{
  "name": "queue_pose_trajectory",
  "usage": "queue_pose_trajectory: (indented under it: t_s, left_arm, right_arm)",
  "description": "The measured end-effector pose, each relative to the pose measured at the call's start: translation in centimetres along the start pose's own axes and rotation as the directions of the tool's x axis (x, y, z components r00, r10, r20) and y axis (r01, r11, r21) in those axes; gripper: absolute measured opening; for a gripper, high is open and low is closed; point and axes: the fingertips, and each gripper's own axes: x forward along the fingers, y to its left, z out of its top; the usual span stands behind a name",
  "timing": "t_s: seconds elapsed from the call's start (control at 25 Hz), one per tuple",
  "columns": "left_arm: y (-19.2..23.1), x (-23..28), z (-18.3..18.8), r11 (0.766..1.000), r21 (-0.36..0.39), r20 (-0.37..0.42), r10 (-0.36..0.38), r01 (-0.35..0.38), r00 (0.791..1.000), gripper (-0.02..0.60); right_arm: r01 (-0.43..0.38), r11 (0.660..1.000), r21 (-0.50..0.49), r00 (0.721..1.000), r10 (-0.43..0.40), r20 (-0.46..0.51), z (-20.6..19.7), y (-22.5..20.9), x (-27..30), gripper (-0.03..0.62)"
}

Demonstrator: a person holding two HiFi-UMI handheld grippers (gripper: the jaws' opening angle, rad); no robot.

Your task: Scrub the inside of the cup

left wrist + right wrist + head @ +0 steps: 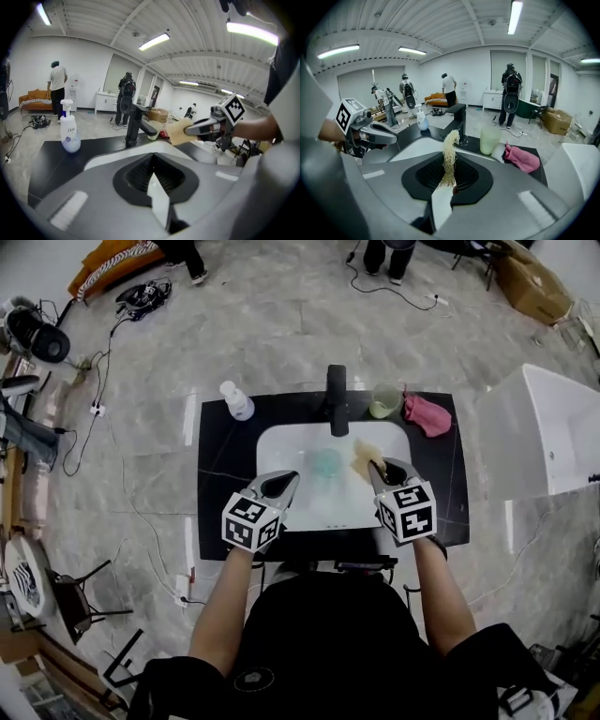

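Observation:
A pale green cup (384,399) (490,139) stands upright on the black counter (220,456), right of the black faucet (336,399). In the white sink (281,442) lies a round teal thing (325,462); I cannot tell what it is. My right gripper (377,468) (449,180) is shut on a beige fibrous sponge (364,457) (451,150) (178,132) and hangs over the sink's right half. Over the basin's left front, my left gripper (289,479) (152,180) is shut with nothing in it.
A white soap bottle (236,401) (69,133) stands at the counter's back left. A pink cloth (427,415) (521,158) lies just right of the cup. A large white box (553,427) stands to the right of the counter. People stand far off.

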Motion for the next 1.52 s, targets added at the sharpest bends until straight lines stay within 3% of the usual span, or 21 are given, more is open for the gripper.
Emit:
queue_pose_trajectory:
  t_s: [0.28, 0.52, 0.8, 1.16, 1.32, 1.52]
  left_arm:
    - [-0.2, -0.1, -1.2, 0.996, 0.03, -0.036, -0.081, 0.082, 0.996, 0.002]
    - [-1.3, 1.1, -1.5, 0.994, 0.038, -0.049, -0.104, 0.106, 0.993, 0.002]
    - [-3.5, 2.8, -1.6, 0.995, 0.018, -0.044, -0.097, 0.098, 0.994, 0.002]
    - [-5.5, 3.1, -0.6, 0.989, 0.016, -0.027, -0.149, 0.15, 0.988, 0.002]
    - [-6.0, 3.4, -0.5, 0.987, 0.051, -0.04, -0.152, 0.154, 0.988, 0.002]
    - [-5.4, 4.7, -0.2, 0.987, 0.123, -0.101, -0.092, 0.104, 0.991, 0.002]
  right_arm:
    - [0.103, 0.993, 0.06, 0.995, -0.103, -0.003, -0.8, 0.2, -1.5, 0.043]
    - [0.107, 0.992, 0.061, 0.994, -0.106, -0.012, -1.7, -0.3, -2.0, 0.043]
    - [0.057, 0.998, 0.02, 0.998, -0.058, 0.004, -1.3, -1.4, -2.3, 0.043]
    - [0.002, 0.999, -0.049, 1.0, -0.002, -0.003, -1.0, -1.8, -2.3, 0.043]
    - [-0.052, 0.995, -0.084, 0.998, 0.051, -0.023, -1.4, -1.7, -2.4, 0.043]
    - [-0.119, 0.985, -0.125, 0.992, 0.114, -0.049, -1.8, -2.8, -2.4, 0.043]
